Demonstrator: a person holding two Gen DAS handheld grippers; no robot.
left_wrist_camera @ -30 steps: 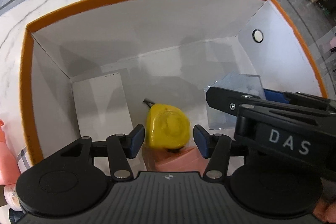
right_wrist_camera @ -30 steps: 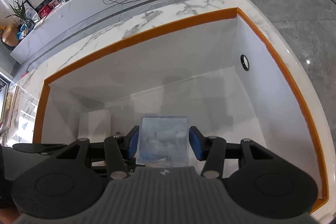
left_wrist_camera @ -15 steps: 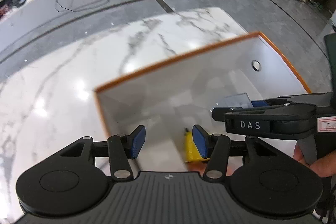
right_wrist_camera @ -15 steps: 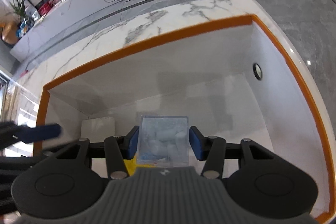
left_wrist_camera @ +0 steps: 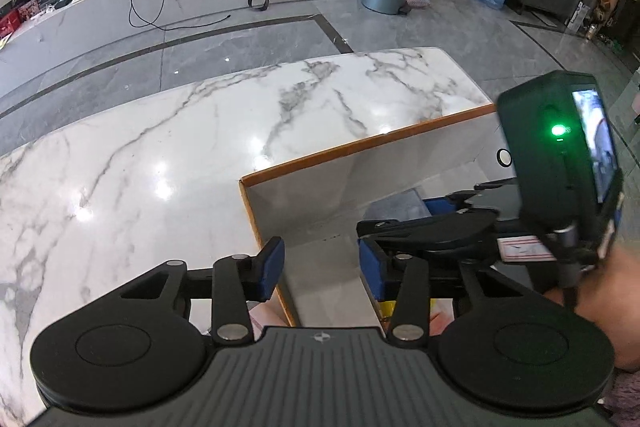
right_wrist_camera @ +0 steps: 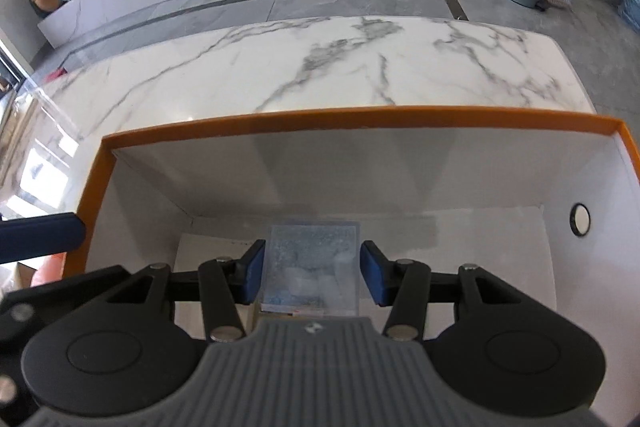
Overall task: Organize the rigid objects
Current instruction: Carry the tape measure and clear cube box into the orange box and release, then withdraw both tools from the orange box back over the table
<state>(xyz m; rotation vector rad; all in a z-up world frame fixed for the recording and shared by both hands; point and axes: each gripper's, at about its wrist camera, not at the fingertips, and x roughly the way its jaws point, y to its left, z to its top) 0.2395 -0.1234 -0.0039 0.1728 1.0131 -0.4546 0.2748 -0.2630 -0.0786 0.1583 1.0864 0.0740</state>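
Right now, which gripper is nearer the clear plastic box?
Right. The right gripper has the clear plastic box between its fingers; the left gripper, closing empty, sits beside it.

In the left wrist view, the right gripper [left_wrist_camera: 400,227] and its camera housing [left_wrist_camera: 560,163] cover most of the inside of the orange-rimmed box [left_wrist_camera: 360,147]. Only a sliver of a yellow thing [left_wrist_camera: 390,308] shows beneath the left gripper's fingers [left_wrist_camera: 370,269]; what it is cannot be told. The hand [left_wrist_camera: 608,307] is cut off by the right edge. In the right wrist view, the contents of the clear packet [right_wrist_camera: 312,267] are too blurred to name, and its lower end is hidden behind the gripper body.
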